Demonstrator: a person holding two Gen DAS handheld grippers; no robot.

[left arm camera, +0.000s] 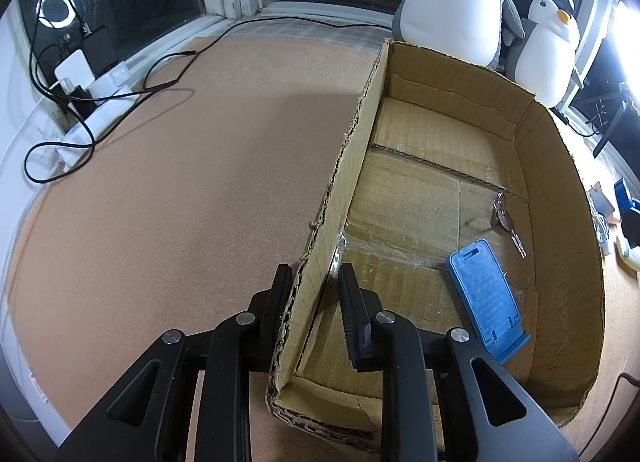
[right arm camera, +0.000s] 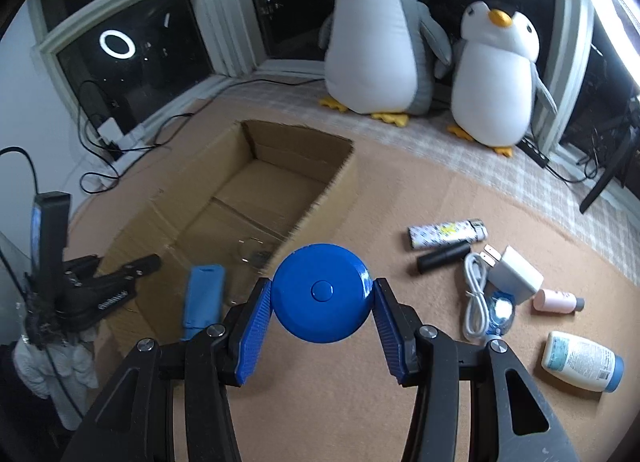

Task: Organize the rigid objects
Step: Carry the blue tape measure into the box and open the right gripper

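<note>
My right gripper (right arm camera: 322, 304) is shut on a round blue disc with a centre button (right arm camera: 322, 282), held above the cork mat just right of the open cardboard box (right arm camera: 340, 178). My left gripper (left arm camera: 314, 286) is shut on the box's near-left wall (left arm camera: 352, 166), one finger outside and one inside; in the right wrist view the left gripper (right arm camera: 132, 266) shows at that same wall. Inside the box lie a blue phone stand (left arm camera: 486, 294) and a ring of keys (left arm camera: 505, 218). The stand (right arm camera: 202, 298) also shows in the right wrist view.
On the mat to the right lie a lighter (right arm camera: 446, 233), a black tube (right arm camera: 442, 256), a white charger with its cable (right arm camera: 516, 274), a small pink bottle (right arm camera: 556, 300) and a white bottle (right arm camera: 582, 362). Two plush penguins (right arm camera: 376, 34) stand by the window. A power strip with cables (left arm camera: 100, 110) lies far left.
</note>
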